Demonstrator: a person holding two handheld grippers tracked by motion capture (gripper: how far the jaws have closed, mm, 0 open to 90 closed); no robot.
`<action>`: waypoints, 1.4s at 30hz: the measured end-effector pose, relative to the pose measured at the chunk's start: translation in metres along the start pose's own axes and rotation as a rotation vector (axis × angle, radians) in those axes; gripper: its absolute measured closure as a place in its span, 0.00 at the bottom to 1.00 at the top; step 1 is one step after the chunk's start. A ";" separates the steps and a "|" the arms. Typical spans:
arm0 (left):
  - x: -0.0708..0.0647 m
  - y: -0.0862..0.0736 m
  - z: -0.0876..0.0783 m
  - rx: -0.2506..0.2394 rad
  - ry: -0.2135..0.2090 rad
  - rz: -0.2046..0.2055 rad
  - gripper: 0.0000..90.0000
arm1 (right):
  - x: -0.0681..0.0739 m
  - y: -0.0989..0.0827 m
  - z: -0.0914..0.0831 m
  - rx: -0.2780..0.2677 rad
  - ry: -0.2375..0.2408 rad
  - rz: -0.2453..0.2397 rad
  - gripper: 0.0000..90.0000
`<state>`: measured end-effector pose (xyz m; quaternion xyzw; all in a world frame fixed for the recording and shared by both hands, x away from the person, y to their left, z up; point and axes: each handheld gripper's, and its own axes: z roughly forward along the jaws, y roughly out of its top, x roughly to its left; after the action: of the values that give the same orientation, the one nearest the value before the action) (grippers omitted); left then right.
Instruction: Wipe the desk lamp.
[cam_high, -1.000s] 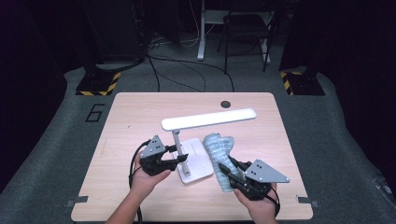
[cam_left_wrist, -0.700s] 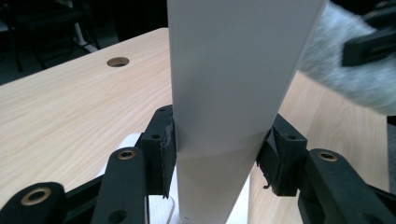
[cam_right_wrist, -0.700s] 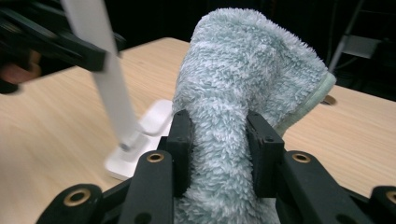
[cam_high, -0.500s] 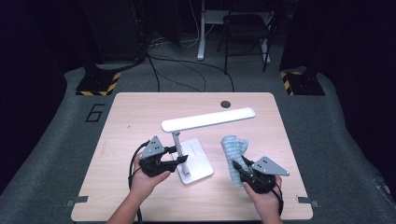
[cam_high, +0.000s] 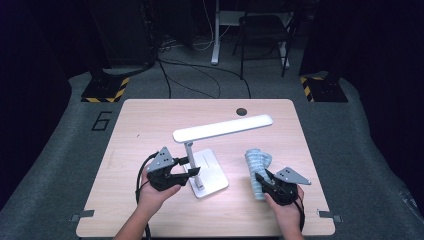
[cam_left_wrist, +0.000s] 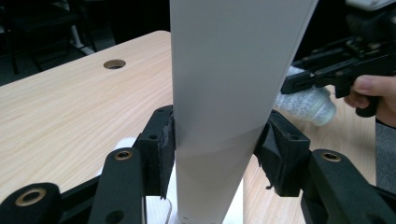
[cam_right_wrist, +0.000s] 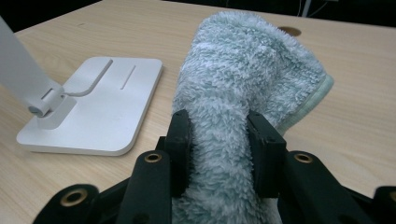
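Bright, even overhead light on the table (cam_high: 150, 125), dark surroundings, soft slightly blurred close-ups.

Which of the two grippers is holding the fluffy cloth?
The right gripper, its jaws pinching the pale blue-green cloth that rests on the table. The left gripper instead clamps the white desk lamp's upright arm.

The right gripper (cam_high: 261, 181) has lowered the cloth (cam_high: 257, 165) onto the table (cam_high: 150, 120); its jaws have just been opening.
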<state>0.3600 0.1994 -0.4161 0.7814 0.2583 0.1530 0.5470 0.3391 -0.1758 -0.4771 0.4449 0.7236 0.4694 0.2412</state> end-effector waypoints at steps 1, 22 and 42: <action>-0.001 0.000 -0.001 -0.001 -0.012 -0.009 0.55 | -0.002 -0.002 0.002 0.004 -0.008 0.017 0.73; -0.001 0.000 -0.001 -0.011 -0.021 0.001 0.51 | -0.019 -0.022 0.031 0.199 -0.079 0.048 0.63; -0.013 0.005 -0.006 -0.011 -0.141 0.030 0.51 | -0.014 -0.018 0.021 0.136 -0.091 0.087 0.47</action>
<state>0.3476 0.1951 -0.4086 0.7910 0.2067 0.1072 0.5658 0.3544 -0.1812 -0.5031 0.5121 0.7220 0.4085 0.2226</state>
